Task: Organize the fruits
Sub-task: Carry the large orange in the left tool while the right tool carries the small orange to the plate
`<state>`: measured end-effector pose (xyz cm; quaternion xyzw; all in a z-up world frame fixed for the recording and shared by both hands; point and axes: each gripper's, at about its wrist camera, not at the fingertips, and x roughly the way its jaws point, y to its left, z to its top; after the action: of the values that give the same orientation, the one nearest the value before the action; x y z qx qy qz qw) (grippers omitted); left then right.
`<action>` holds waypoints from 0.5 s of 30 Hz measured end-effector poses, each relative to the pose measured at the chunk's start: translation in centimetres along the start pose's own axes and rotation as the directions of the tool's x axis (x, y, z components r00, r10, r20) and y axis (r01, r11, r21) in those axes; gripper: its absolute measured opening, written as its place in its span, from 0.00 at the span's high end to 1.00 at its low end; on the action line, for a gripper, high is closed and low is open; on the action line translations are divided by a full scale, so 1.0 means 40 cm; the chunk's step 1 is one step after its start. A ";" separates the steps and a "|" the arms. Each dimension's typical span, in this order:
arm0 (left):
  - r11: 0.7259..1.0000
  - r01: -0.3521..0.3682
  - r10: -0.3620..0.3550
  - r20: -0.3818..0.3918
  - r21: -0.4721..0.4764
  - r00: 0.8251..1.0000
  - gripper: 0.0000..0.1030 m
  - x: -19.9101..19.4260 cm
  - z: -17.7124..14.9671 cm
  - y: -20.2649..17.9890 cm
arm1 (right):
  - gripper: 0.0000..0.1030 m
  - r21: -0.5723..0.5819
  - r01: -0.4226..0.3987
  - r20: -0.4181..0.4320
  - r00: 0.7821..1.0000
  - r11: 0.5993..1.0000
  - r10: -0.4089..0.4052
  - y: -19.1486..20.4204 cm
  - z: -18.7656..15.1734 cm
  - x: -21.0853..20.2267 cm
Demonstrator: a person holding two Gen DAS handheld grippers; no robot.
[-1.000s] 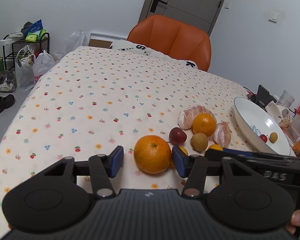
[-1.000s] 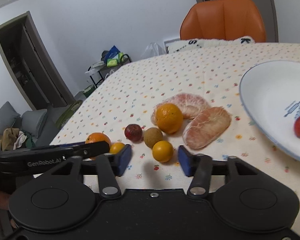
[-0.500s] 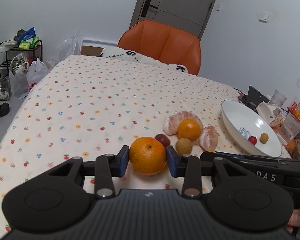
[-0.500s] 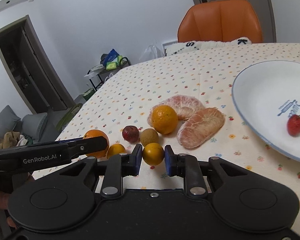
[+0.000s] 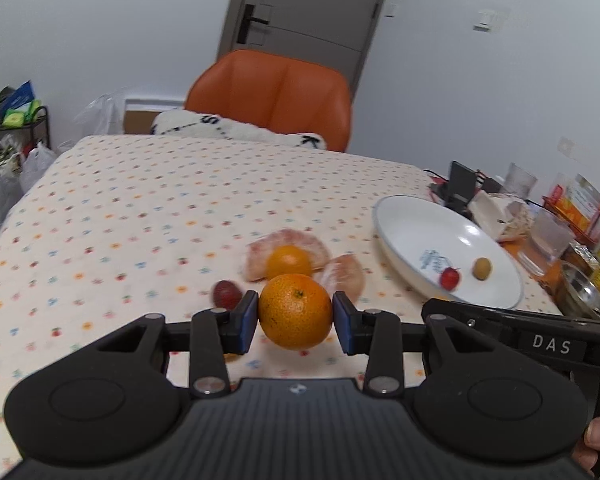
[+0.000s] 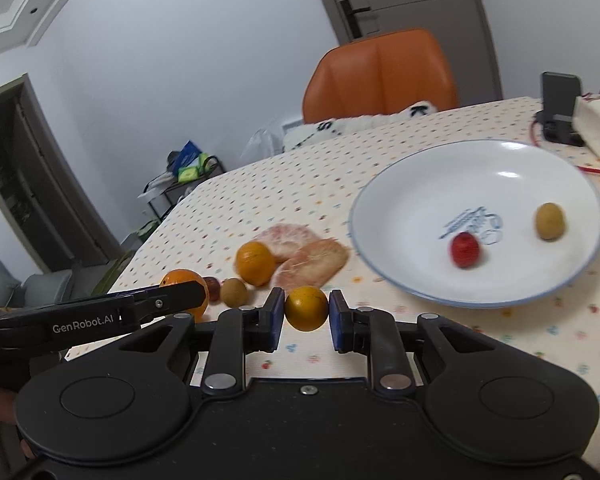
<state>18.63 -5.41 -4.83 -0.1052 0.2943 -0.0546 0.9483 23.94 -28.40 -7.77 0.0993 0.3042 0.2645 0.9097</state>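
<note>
— Fruit count first: how much has reached the plate [image 6: 384,276]?

— Two pieces so far. A small red fruit [image 6: 465,249] sits near the middle of the right wrist view's plate, and a yellow-brown fruit [image 6: 549,221] lies further right in it.

— And the grippers?

— Both are loaded. The left gripper [image 5: 295,318] is clamped on the big orange [image 5: 295,311] at the centre of its view, pads pressed against both sides. The right gripper [image 6: 306,313] is closed around a small orange fruit [image 6: 306,308], just below and left of the plate.

— What's left on the desk [image 5: 140,208]?

— Left of the plate in the right wrist view: two peeled pomelo pieces [image 6: 312,262], a medium orange [image 6: 255,263] touching them, a brown round fruit [image 6: 233,292], and a dark red fruit [image 6: 212,284] partly hidden behind the left gripper's finger.

— So how far along?

— My guess is well under halfway: two placed, two in transit, five waiting. Whether the pomelo belongs on the plate, I can't tell.
</note>
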 end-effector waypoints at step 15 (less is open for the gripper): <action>0.988 0.107 -0.107 -0.002 0.110 0.994 0.63 0.044 0.022 -0.159 | 0.78 0.050 0.077 0.070 0.994 0.996 -0.081 -0.080 0.004 -0.070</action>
<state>20.32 -11.73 -3.63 -0.0687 0.2831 -0.1213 0.9489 23.49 -32.60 -7.34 0.1182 0.2811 0.2173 0.9273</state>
